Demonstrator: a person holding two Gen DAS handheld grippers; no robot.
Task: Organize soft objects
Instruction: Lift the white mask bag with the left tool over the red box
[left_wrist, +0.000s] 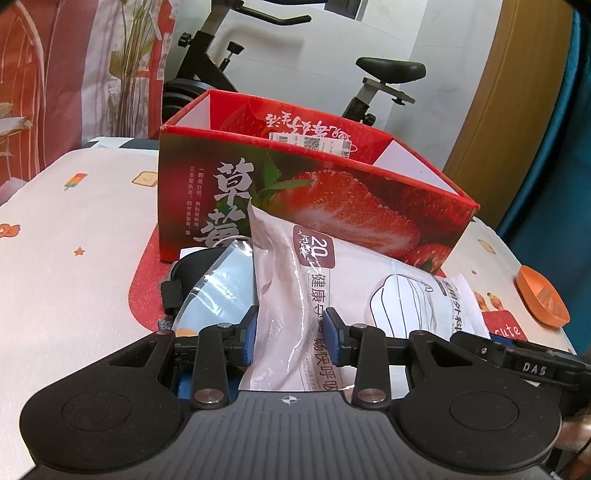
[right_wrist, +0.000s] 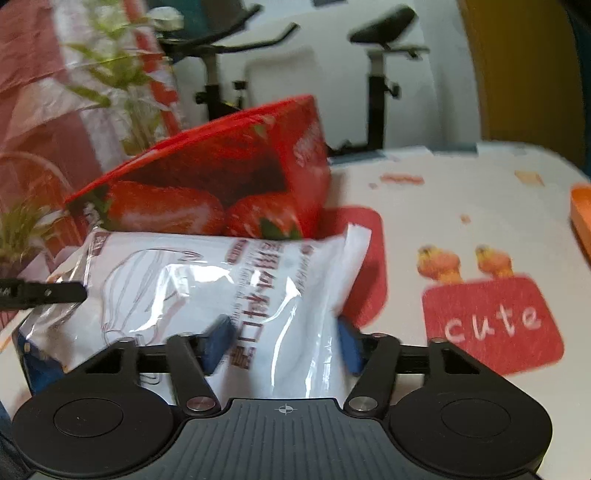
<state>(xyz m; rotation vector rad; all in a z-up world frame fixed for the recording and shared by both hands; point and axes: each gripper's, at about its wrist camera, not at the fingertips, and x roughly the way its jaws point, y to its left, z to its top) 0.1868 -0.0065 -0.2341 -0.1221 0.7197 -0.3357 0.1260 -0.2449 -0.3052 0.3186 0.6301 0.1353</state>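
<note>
A white plastic pack of face masks (left_wrist: 295, 280) lies against the front wall of a red strawberry box (left_wrist: 332, 192) with an open top. My left gripper (left_wrist: 291, 332) is shut on the pack's left end, blue pads pressing its sides. My right gripper (right_wrist: 282, 343) is shut on the same pack (right_wrist: 207, 280) at its right end, with the box (right_wrist: 221, 177) just behind. A black object and a clear plastic wrap (left_wrist: 218, 288) lie left of the pack. The right gripper's arm (left_wrist: 524, 358) shows at the right of the left wrist view.
The table wears a white cloth (left_wrist: 74, 240) with cartoon prints and a red "cute" patch (right_wrist: 491, 325). An orange dish (left_wrist: 541, 295) sits at the right edge. An exercise bike (left_wrist: 369, 74) stands behind the table.
</note>
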